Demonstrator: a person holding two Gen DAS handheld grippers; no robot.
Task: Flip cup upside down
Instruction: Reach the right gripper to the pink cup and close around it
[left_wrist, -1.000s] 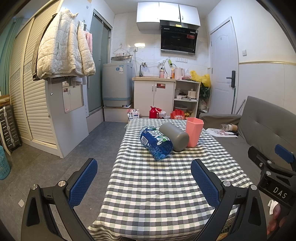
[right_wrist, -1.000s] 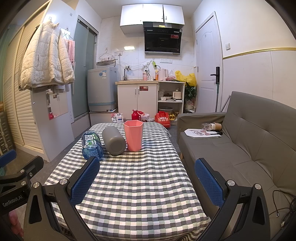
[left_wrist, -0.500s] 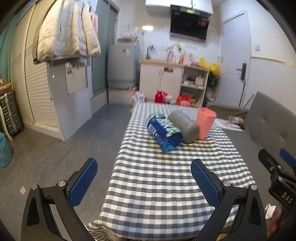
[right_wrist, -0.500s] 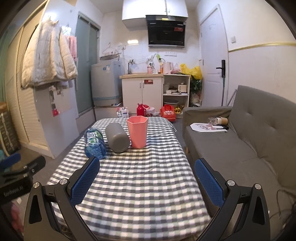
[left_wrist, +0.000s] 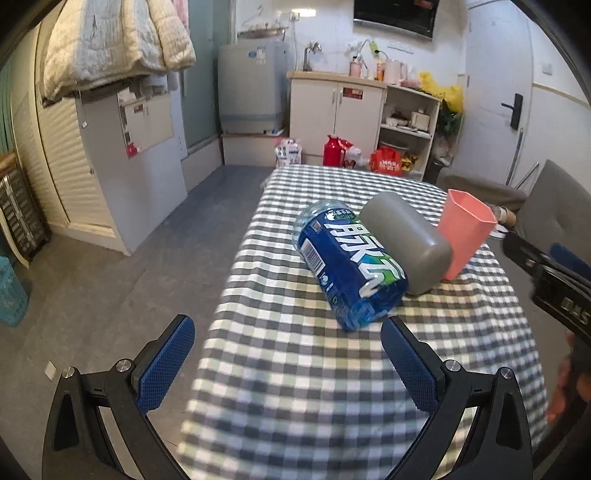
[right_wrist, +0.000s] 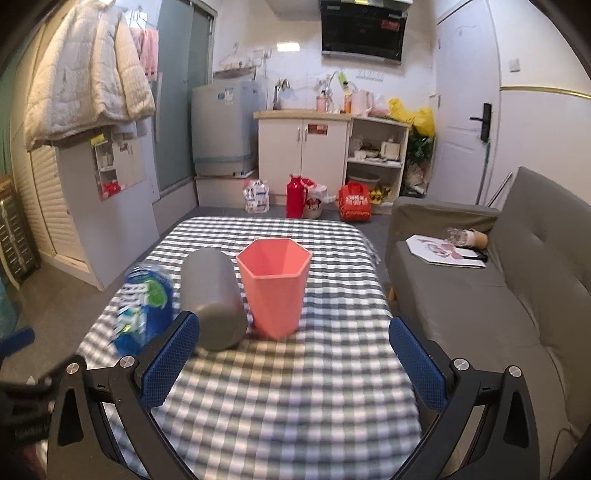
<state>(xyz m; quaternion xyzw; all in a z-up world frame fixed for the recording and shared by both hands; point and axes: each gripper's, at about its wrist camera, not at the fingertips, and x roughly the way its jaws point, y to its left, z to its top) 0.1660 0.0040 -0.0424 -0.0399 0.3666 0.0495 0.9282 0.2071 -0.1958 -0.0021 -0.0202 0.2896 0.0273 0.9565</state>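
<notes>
A pink hexagonal cup (right_wrist: 275, 284) stands upright, mouth up, on the checked tablecloth (right_wrist: 295, 387); it also shows in the left wrist view (left_wrist: 463, 232). My right gripper (right_wrist: 293, 354) is open and empty, a short way in front of the cup. My left gripper (left_wrist: 286, 354) is open and empty near the table's left front, just short of the blue bottle. The right gripper's body shows at the right edge of the left wrist view (left_wrist: 554, 280).
A grey cylinder (right_wrist: 212, 297) lies on its side touching the cup's left. A blue labelled bottle (left_wrist: 349, 266) lies left of the cylinder. A grey sofa (right_wrist: 491, 295) runs along the table's right. Floor drops off to the table's left (left_wrist: 129, 280).
Both grippers have moved forward towards the objects, which look larger and nearer. Both stay open. The cup, cylinder and bottle have not moved.
</notes>
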